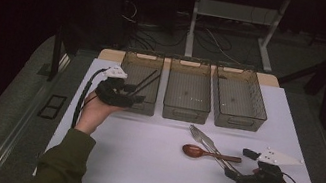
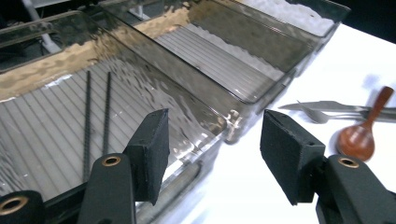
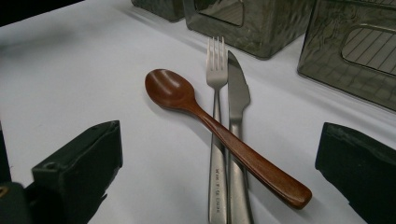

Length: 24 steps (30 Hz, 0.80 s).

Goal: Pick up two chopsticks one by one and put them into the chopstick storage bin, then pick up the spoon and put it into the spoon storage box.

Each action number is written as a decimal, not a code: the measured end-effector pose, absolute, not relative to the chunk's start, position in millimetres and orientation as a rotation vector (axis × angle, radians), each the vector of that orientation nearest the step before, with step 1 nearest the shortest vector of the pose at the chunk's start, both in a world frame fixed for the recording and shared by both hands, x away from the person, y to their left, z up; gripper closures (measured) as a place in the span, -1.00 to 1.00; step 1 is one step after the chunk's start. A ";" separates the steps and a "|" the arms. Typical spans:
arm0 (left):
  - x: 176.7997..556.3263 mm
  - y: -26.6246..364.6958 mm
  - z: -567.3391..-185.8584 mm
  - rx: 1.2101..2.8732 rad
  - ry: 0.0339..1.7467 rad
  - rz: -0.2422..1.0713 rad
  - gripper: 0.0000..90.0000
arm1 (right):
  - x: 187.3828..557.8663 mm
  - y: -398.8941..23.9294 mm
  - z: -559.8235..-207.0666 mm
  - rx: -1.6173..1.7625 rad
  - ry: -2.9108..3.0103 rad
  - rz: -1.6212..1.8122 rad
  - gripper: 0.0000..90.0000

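From the high view, the left gripper (image 1: 137,98) hangs over the left bin (image 1: 147,106), where two black chopsticks (image 1: 145,82) lie; a clean exit lifts clear of the rim. The white table (image 1: 139,158) stands in a dark room with cables on the floor.

The left gripper view shows its jaws apart and empty, the chopsticks (image 2: 96,119) on the ribbed bottom.

In the right gripper view, jaws parted, the wooden spoon (image 3: 219,128) crosses fork (image 3: 216,116) and knife (image 3: 237,121); taking the spoon first avoids dragging steel.
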State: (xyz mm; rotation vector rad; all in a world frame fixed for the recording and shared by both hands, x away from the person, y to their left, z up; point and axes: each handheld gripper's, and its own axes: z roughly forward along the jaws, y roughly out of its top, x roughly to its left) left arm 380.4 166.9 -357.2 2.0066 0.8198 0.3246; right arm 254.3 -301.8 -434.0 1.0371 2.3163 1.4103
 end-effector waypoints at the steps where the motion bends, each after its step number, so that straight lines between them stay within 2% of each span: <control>1: 377.4 166.4 -358.0 2.005 0.815 0.325 -0.10 | 254.1 -301.8 -433.9 1.036 2.315 1.409 -1.00; 24: 321.1 159.8 -395.8 2.009 0.732 0.234 -0.24 | 254.8 -302.4 -433.6 1.038 2.309 1.412 -1.00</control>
